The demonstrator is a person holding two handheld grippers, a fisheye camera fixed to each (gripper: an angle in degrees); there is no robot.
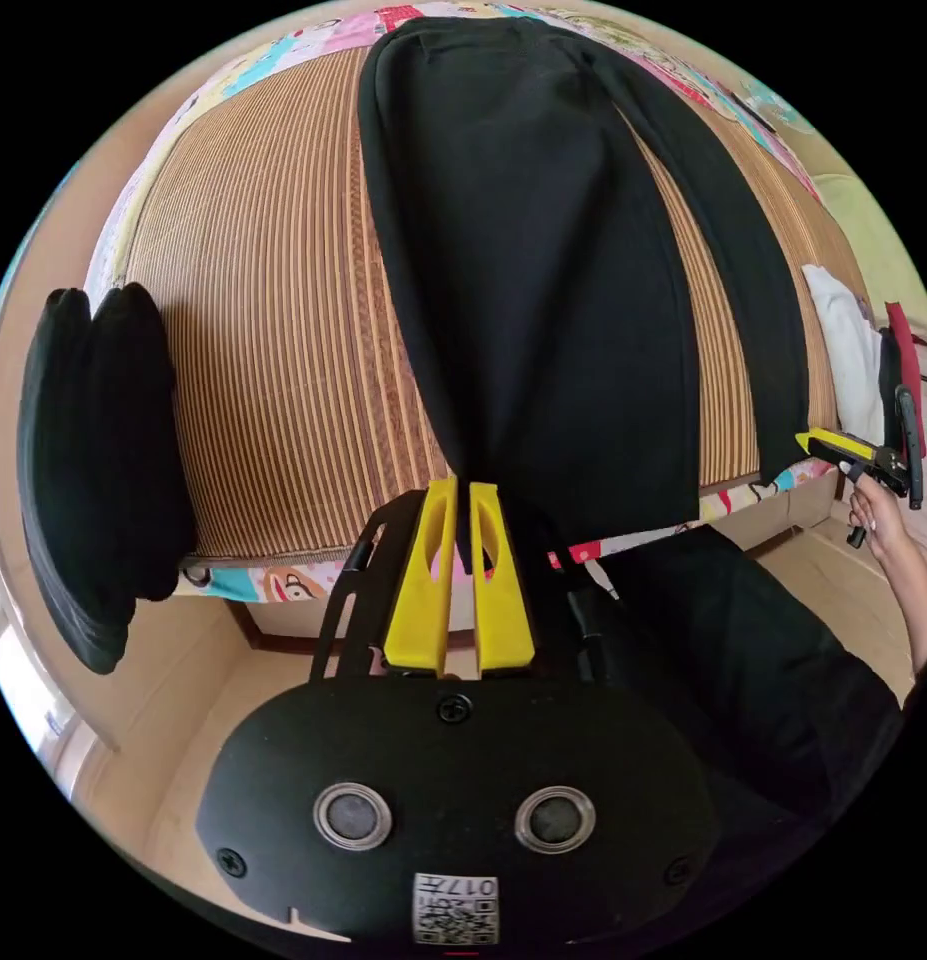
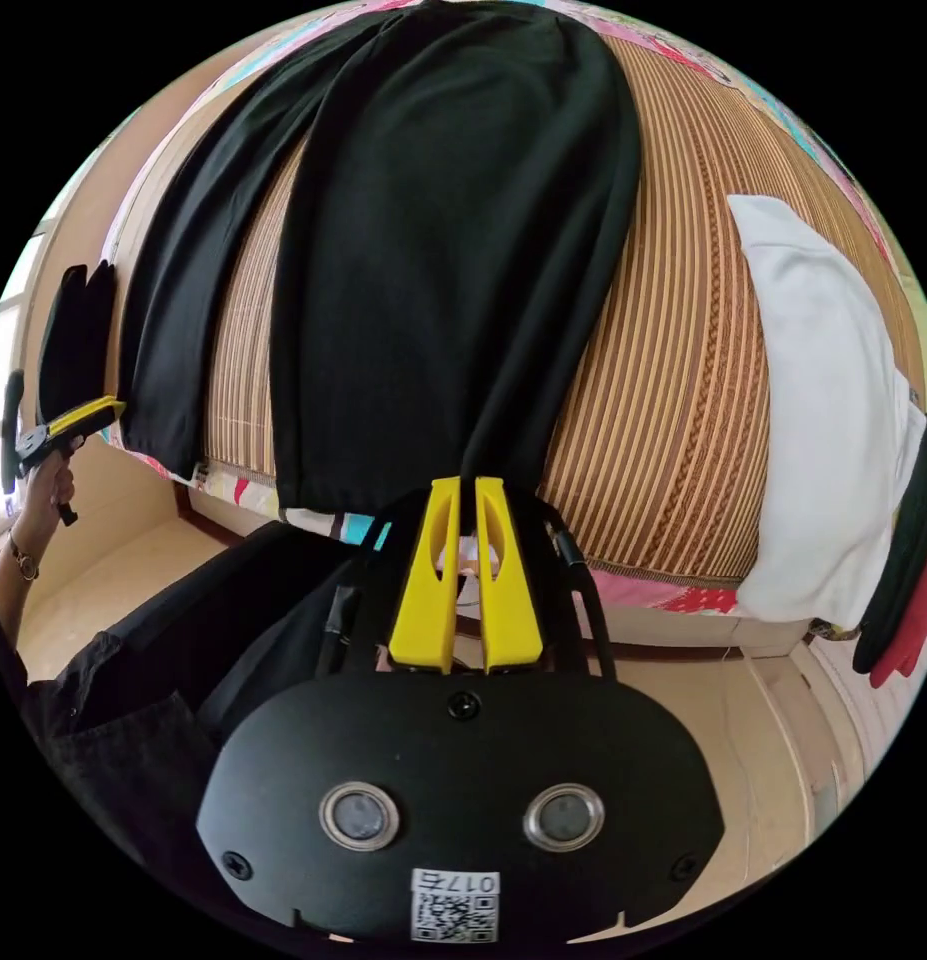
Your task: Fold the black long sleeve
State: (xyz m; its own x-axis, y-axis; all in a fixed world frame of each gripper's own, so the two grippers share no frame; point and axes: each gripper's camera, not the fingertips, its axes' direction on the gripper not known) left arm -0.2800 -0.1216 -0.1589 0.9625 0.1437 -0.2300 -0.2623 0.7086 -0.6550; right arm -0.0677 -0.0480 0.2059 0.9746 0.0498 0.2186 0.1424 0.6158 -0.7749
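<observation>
Black long sleeve (image 1: 543,300) lies flat on the ribbed woven bed mat (image 1: 273,330).
The left hand-held gripper (image 1: 461,500) and the right hand-held gripper (image 2: 467,495) each pinch its smooth hem between yellow jaws.

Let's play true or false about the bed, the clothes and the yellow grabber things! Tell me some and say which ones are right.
1. The black long sleeve lies spread on a striped woven mat. True.
2. The left gripper hangs open above the mat. False: its yellow jaws are closed on the garment's near edge.
3. The right gripper pinches the black cloth too. True.
4. A folded white garment lies on the mat beside the black long sleeve. True.
5. The white garment lies on top of the black long sleeve. False: bare mat separates them.
6. The mat is plain blue. False: it is brown with stripes.
</observation>
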